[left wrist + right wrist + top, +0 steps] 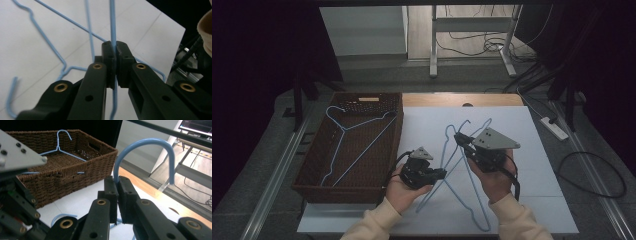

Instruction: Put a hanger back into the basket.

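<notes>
We judge the blue wire hanger (464, 165), lifted over the white table (532, 150) right of the wicker basket (312, 175), light but springy (thin, slippery wire), so our left gripper (439, 173) clamps its arm and right gripper (460, 139) its hook.

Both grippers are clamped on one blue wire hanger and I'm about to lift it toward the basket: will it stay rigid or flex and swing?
The hanger is thin wire, so it probably feels light and springy. The left gripper pinches one straight strand, which looks smooth and may slip. The right gripper holds just below the hook, so swinging seems limited.
</notes>
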### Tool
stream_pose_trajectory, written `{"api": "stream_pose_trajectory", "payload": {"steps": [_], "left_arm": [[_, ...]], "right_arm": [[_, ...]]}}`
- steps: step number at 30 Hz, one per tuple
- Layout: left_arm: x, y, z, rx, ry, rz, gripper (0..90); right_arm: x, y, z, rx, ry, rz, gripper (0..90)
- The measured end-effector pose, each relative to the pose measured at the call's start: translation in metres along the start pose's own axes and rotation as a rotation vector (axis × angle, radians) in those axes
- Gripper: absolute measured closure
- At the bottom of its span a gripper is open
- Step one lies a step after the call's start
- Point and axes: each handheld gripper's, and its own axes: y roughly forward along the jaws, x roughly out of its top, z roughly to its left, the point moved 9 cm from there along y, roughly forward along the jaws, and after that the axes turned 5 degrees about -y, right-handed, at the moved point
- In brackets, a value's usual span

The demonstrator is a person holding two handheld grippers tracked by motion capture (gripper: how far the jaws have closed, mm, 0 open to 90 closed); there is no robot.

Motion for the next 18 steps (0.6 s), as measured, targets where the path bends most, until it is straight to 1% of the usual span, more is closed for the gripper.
{"api": "stream_pose_trajectory", "payload": {"steps": [2, 3, 5, 6, 10, 11, 12, 13, 15, 18], "left_arm": [[0.001, -0.003, 0.000, 0.003, 0.002, -0.008, 87.2], [0.003, -0.007, -0.001, 0.013, 0.008, -0.019, 87.2], [0.005, -0.009, -0.002, 0.017, 0.010, -0.027, 87.2], [0.008, -0.014, -0.002, 0.015, 0.008, -0.048, 87.2], [0.015, -0.026, -0.001, 0.010, 0.001, -0.088, 87.2], [0.015, -0.026, -0.001, 0.010, 0.001, -0.088, 87.2], [0.016, -0.030, 0.000, 0.008, -0.002, -0.100, 87.2], [0.018, -0.033, 0.000, 0.006, -0.005, -0.109, 87.3], [0.022, -0.041, 0.001, 0.003, -0.008, -0.129, 87.3], [0.025, -0.049, 0.002, 0.001, -0.012, -0.150, 87.3]], "right_arm": [[0.001, -0.001, -0.001, -0.001, 0.000, -0.006, 85.9], [0.001, -0.003, -0.003, -0.001, 0.004, -0.016, 85.5], [0.002, -0.005, -0.005, 0.006, 0.018, -0.034, 84.8], [0.003, -0.007, -0.006, 0.011, 0.021, -0.043, 82.2], [0.003, -0.015, -0.007, 0.021, 0.023, -0.072, 69.2], [0.003, -0.015, -0.007, 0.021, 0.023, -0.072, 69.2], [0.002, -0.017, -0.007, 0.020, 0.022, -0.079, 65.3], [0.001, -0.020, -0.009, 0.015, 0.022, -0.090, 59.4], [-0.003, -0.026, -0.012, -0.001, 0.038, -0.106, 49.6], [-0.009, -0.031, -0.013, 0.011, 0.046, -0.104, 45.6]]}}
